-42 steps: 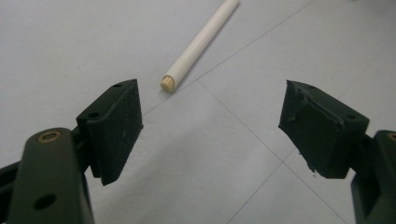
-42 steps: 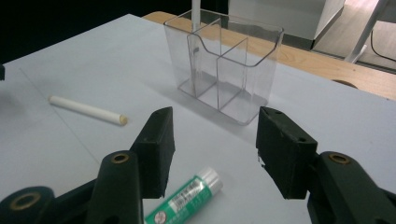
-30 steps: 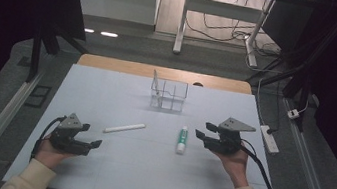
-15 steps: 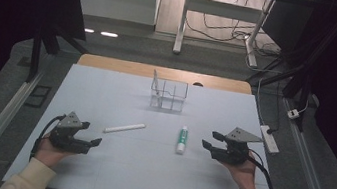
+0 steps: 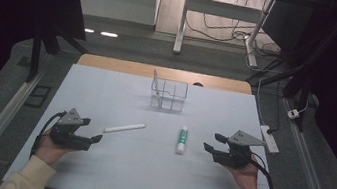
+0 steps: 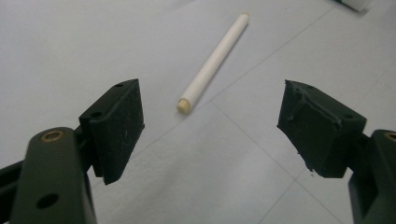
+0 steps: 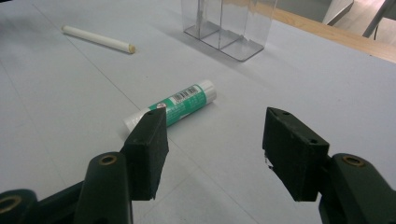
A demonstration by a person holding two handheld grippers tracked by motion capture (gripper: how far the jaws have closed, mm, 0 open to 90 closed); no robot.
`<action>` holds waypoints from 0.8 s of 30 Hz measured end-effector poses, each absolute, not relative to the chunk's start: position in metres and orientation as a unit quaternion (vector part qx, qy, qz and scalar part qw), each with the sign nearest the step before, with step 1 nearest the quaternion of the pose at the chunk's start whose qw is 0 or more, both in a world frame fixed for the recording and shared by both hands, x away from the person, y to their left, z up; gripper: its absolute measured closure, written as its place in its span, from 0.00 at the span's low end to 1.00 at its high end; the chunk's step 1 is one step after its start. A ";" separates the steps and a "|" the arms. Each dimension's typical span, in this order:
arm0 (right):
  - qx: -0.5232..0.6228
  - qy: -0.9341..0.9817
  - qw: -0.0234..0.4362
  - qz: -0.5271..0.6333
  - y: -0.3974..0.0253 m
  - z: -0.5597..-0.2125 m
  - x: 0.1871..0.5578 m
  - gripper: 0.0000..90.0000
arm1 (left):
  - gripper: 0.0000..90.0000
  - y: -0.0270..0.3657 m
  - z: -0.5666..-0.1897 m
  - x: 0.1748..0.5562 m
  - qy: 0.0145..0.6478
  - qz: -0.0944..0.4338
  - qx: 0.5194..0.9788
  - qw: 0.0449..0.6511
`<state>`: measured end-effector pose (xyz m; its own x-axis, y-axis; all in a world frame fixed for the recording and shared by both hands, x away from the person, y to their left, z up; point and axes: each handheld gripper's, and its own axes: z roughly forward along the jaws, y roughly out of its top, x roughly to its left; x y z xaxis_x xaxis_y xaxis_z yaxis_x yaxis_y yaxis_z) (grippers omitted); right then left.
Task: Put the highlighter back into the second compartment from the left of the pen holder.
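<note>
pale table [image 5: 110, 166] | both hand-held grippers spread, empty | glue stick [image 5: 182, 138] near right hand-held gripper [image 5: 211, 148]

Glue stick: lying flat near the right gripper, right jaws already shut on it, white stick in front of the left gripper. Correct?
Not quite. The right gripper is open, its jaws spread, with the glue stick lying free on the table beyond them, as the right gripper view shows. The rest holds: it lies flat, and the white stick is ahead of the left gripper.

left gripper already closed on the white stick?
No. In the left gripper view the left gripper stands open, and the white stick lies on the table beyond its pads, untouched.
</note>
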<state>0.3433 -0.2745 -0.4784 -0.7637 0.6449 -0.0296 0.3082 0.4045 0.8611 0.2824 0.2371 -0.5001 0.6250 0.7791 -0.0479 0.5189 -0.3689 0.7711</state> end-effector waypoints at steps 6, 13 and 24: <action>0.294 0.819 0.179 0.460 -0.277 -0.478 0.341 0.44 | 0.25 0.230 -0.490 0.293 0.388 0.166 0.819 0.390; 0.298 0.818 0.173 0.460 -0.281 -0.481 0.339 0.43 | 0.26 0.215 -0.484 0.315 0.369 0.154 0.837 0.374; 0.300 0.820 0.172 0.455 -0.283 -0.483 0.339 0.42 | 0.27 0.197 -0.482 0.340 0.351 0.141 0.853 0.359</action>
<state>0.3393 -0.2833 -0.4830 -0.7604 0.6494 -0.0087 0.3365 0.4054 0.8500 0.3401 0.1968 -0.4819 0.7136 0.7004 -0.0122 0.4986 -0.4956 0.7112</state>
